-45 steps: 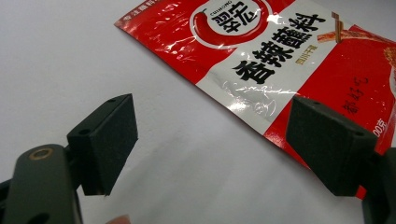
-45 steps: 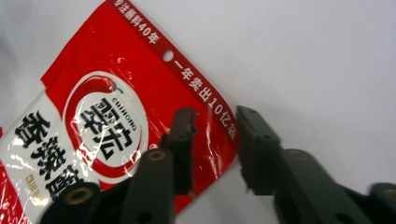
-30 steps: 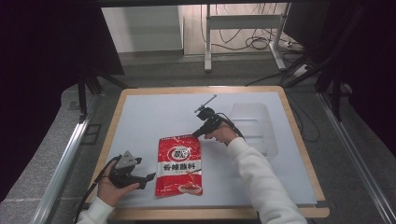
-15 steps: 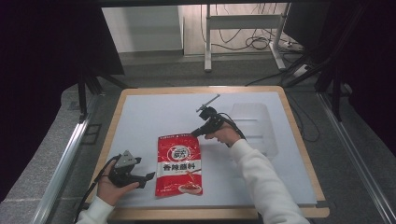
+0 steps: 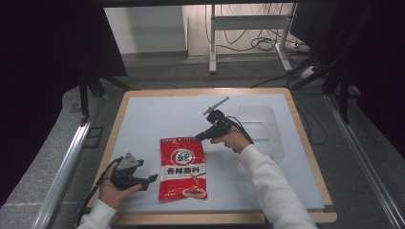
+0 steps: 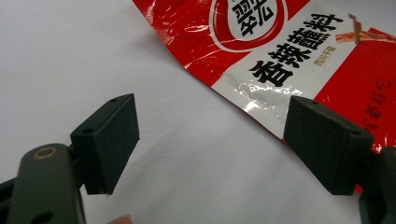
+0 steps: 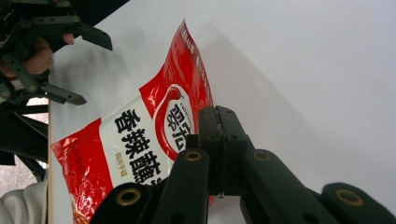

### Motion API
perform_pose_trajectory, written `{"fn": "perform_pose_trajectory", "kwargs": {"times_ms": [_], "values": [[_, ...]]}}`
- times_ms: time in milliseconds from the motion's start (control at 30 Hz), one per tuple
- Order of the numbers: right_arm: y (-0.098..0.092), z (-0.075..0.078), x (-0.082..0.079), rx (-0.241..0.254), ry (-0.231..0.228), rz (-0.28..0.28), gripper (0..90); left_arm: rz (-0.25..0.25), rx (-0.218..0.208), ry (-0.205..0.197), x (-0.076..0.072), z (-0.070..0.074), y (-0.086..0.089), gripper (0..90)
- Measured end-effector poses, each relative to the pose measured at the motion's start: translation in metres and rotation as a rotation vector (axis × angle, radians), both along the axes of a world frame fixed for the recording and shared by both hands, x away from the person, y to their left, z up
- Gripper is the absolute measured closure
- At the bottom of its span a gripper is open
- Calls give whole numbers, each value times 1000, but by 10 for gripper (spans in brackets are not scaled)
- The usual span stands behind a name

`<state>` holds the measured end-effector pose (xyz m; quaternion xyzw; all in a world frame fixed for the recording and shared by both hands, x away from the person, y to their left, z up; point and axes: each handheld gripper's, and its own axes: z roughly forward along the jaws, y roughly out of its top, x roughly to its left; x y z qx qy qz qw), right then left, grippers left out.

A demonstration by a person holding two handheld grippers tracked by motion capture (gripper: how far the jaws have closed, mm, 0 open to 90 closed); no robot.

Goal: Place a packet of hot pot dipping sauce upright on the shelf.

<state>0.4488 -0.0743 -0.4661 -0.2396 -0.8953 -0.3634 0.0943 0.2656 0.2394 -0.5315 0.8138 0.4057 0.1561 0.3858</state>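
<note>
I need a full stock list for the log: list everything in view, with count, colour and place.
sauce packet: one, red with a white band, flat on the board near its front edge
clear tray: one, see-through, on the board's right part
board: one, pale white, on the wood-rimmed table
metal stand: one, grey, on the floor beyond the table, cables around it
left gripper: one, black, left of the packet, jaws open with one pad over the packet's edge
right gripper: one, black, above the packet's top edge, jaws shut on nothing
sleeves: two, white, at the bottom
</note>
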Motion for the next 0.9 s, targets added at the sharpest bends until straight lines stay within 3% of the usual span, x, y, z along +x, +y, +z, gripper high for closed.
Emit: {"fn": "perform_pose_trajectory", "kwargs": {"times_ms": [433, 767, 900], "values": [[-3, 3, -7, 22, -12, 23, 896, 51, -33, -14, 15, 0, 3, 213], [-3, 3, -8, 22, -21, 32, 895, 36, -82, 13, 40, 1, -2, 249], [-4, 3, -8, 24, -25, 36, 895, 24, -105, 29, 58, 1, -8, 272]]}}
